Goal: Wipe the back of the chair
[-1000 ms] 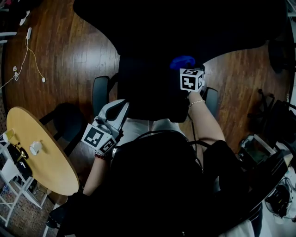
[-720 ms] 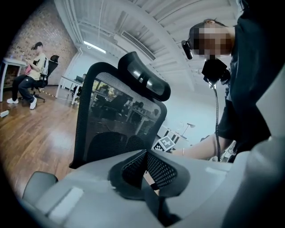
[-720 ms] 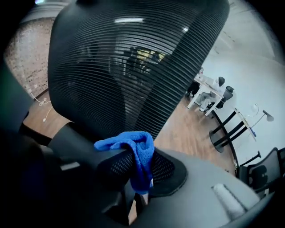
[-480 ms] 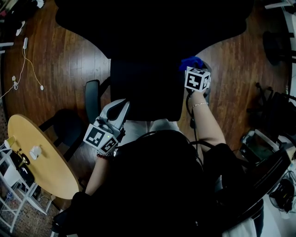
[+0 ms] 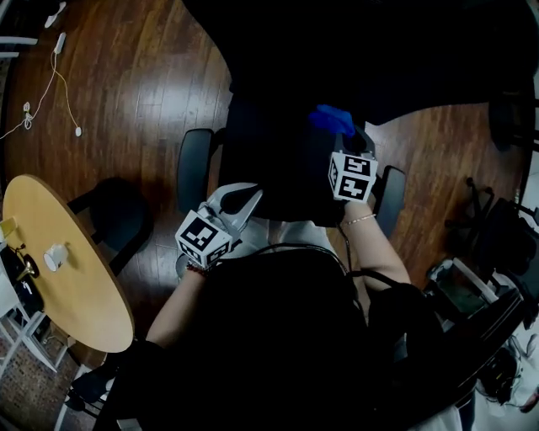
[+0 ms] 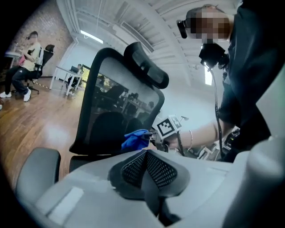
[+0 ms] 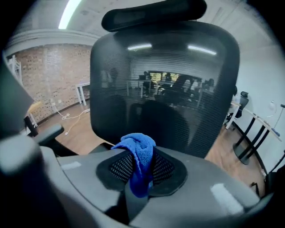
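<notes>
The black mesh chair back [image 7: 164, 89], with its headrest [image 7: 153, 13], fills the right gripper view. My right gripper [image 7: 140, 168] is shut on a bunched blue cloth [image 7: 141, 156] and points at the lower middle of the mesh. In the head view the blue cloth [image 5: 330, 118] lies against the upper right of the dark chair back [image 5: 274, 160], ahead of my right gripper [image 5: 344, 139]. My left gripper [image 5: 246, 196] hangs at the back's lower left, shut and holding nothing. The left gripper view shows the chair back [image 6: 118, 107] from the side, with the blue cloth [image 6: 136, 139] beside it.
The chair's armrests [image 5: 194, 168] [image 5: 388, 198] stick out on both sides. A round yellow table [image 5: 63, 278] with small items stands at the left. Cables [image 5: 46, 93] lie on the wooden floor at the top left. A person [image 6: 26, 58] sits far off.
My right gripper with the blue cloth shifted right and then came back left and nearer along the chair back. The left gripper drifted slightly right and stayed shut.
</notes>
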